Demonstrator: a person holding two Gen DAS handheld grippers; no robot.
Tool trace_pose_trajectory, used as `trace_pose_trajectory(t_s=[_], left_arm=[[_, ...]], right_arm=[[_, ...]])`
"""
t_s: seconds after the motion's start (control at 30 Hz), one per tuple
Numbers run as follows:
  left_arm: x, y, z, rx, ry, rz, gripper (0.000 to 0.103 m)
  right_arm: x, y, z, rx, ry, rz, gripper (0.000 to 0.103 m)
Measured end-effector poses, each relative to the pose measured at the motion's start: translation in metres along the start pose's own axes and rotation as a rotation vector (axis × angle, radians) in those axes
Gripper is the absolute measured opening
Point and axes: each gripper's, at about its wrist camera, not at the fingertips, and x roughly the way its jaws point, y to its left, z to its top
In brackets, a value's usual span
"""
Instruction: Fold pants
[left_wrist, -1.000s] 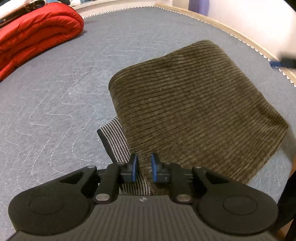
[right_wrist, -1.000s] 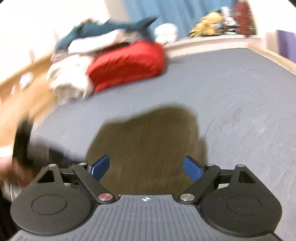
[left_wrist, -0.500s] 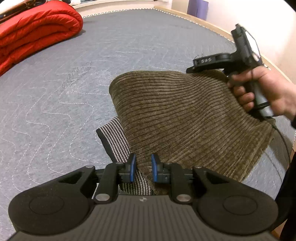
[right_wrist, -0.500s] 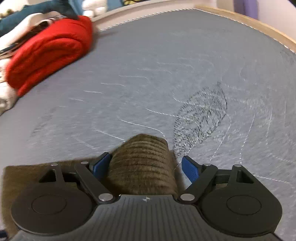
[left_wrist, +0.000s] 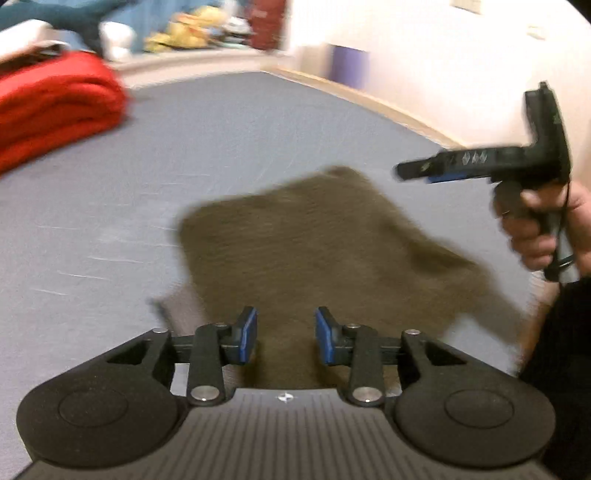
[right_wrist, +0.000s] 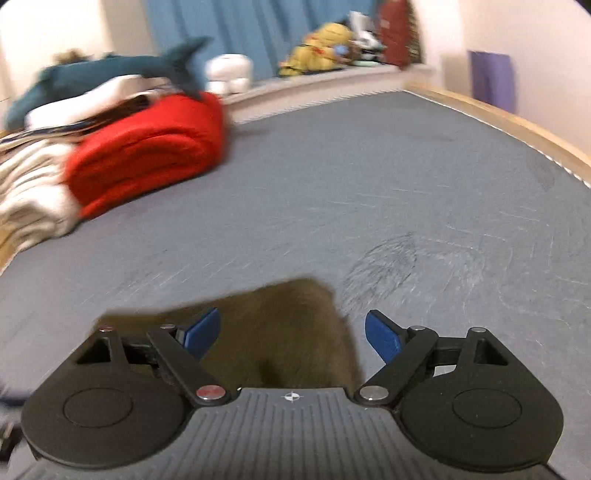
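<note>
**Folded pants lie below both grippers**

The brown corduroy pants (left_wrist: 325, 243) lie folded into a compact block on the grey quilted bed cover (left_wrist: 221, 125). The left gripper (left_wrist: 286, 339) hangs over their near edge; its jaws are opening, fabric shows in the gap, and the blue pads (left_wrist: 248, 334) do not press on it. Ahead and to its right, a hand (left_wrist: 550, 229) holds the right gripper (right_wrist: 291, 334) above the far corner of the pants. In its own view, that gripper's jaws stand wide apart, a corner of the pants beneath and between them, apparently untouched. Far ahead, to the left, sits a rolled red blanket (right_wrist: 147, 151).
</note>
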Motion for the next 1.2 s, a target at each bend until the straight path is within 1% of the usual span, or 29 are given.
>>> trace_pose_trajectory(t_s=[0.03,0.1,0.13,0.17,0.2,0.23,0.27,0.3,0.33,0.37,0.4,0.43,0.47,0.5,0.53,0.57,0.6,0.63,0.7,0.73,0.8,0.9,0.93,0.97,1.0,1.03,1.07,1.13,1.2], left_arm=[[0.005,-0.006,-0.004,0.032,0.042,-0.018,0.034],[0.023,-0.022,-0.019,0.146,0.16,0.019,0.034],[0.029,-0.03,-0.026,0.204,0.184,0.042,0.033],[0.028,-0.034,-0.028,0.228,0.184,0.046,0.033],[0.025,-0.033,-0.026,0.209,0.181,0.041,0.033],[0.023,-0.03,-0.024,0.177,0.175,0.035,0.034],[0.02,-0.027,-0.022,0.149,0.164,0.04,0.034],[0.018,-0.023,-0.021,0.133,0.15,0.054,0.034],[0.015,-0.023,-0.02,0.12,0.131,0.075,0.039],[0.011,-0.024,-0.019,0.1,0.112,0.095,0.042],[0.007,-0.025,-0.018,0.071,0.093,0.109,0.05],[0.004,-0.025,-0.017,0.019,0.081,0.124,0.062],[0.0,-0.027,-0.015,-0.042,0.084,0.157,0.07],[-0.005,-0.033,-0.013,-0.085,0.08,0.204,0.083],[-0.012,-0.04,-0.013,-0.106,0.061,0.245,0.088],[-0.019,-0.048,-0.014,-0.123,0.042,0.285,0.089],[-0.025,-0.057,-0.015,-0.139,0.029,0.323,0.096],[-0.032,-0.068,-0.018,-0.158,0.018,0.356,0.103],[-0.039,-0.085,-0.026,-0.209,0.005,0.397,0.103],[-0.042,-0.092,-0.03,-0.236,0.007,0.412,0.103],[-0.039,-0.105,-0.04,-0.299,0.002,0.43,0.103],[-0.028,-0.118,-0.055,-0.352,-0.028,0.44,0.103],[-0.021,-0.119,-0.06,-0.359,-0.013,0.457,0.103],[-0.015,-0.12,-0.062,-0.364,0.021,0.474,0.103],[-0.012,-0.12,-0.064,-0.372,0.042,0.472,0.103],[-0.013,-0.12,-0.064,-0.379,0.038,0.46,0.103],[-0.015,-0.12,-0.065,-0.378,0.03,0.467,0.103],[-0.013,-0.118,-0.066,-0.375,0.025,0.507,0.103],[-0.01,-0.111,-0.066,-0.401,0.035,0.504,0.103]], right_arm=[[-0.012,0.002,-0.009,-0.03,0.021,0.017,0.088],[-0.023,0.006,-0.032,-0.075,0.112,0.027,0.088],[-0.022,0.006,-0.048,-0.098,0.173,0.014,0.088],[-0.018,0.005,-0.065,-0.125,0.245,-0.011,0.088],[-0.013,0.003,-0.085,-0.155,0.319,-0.033,0.086],[-0.014,-0.002,-0.096,-0.127,0.313,-0.02,0.086],[-0.015,-0.01,-0.1,-0.072,0.299,-0.003,0.087],[-0.015,-0.016,-0.101,-0.017,0.304,0.012,0.087],[-0.015,-0.022,-0.098,0.036,0.309,0.023,0.087],[-0.015,-0.023,-0.098,0.053,0.3,0.023,0.087],[-0.016,-0.021,-0.098,0.049,0.286,0.016,0.087],[-0.016,-0.017,-0.099,0.034,0.275,0.005,0.087],[-0.018,-0.013,-0.099,0.019,0.263,-0.01,0.087],[-0.022,-0.009,-0.099,0.008,0.248,-0.027,0.088],[-0.03,-0.002,-0.1,-0.005,0.226,-0.045,0.088],[-0.037,0.004,-0.099,-0.022,0.201,-0.059,0.088],[-0.047,0.013,-0.099,-0.039,0.172,-0.072,0.091],[-0.056,0.019,-0.098,-0.053,0.131,-0.084,0.096],[-0.076,0.03,-0.098,-0.064,0.061,-0.096,0.102],[-0.084,0.035,-0.1,-0.067,0.029,-0.1,0.102],[-0.096,0.038,-0.104,-0.068,-0.004,-0.103,0.102],[-0.106,0.042,-0.123,-0.074,-0.075,-0.084,0.102],[-0.103,0.041,-0.127,-0.077,-0.072,-0.091,0.102],[-0.102,0.041,-0.13,-0.073,-0.046,-0.107,0.102],[-0.098,0.042,-0.132,-0.061,-0.02,-0.115,0.102],[-0.097,0.042,-0.134,-0.051,-0.011,-0.107,0.102],[-0.095,0.042,-0.136,-0.05,-0.012,-0.099,0.102],[-0.093,0.045,-0.139,-0.073,-0.007,-0.104,0.102],[-0.091,0.05,-0.142,-0.1,0.001,-0.107,0.102]])
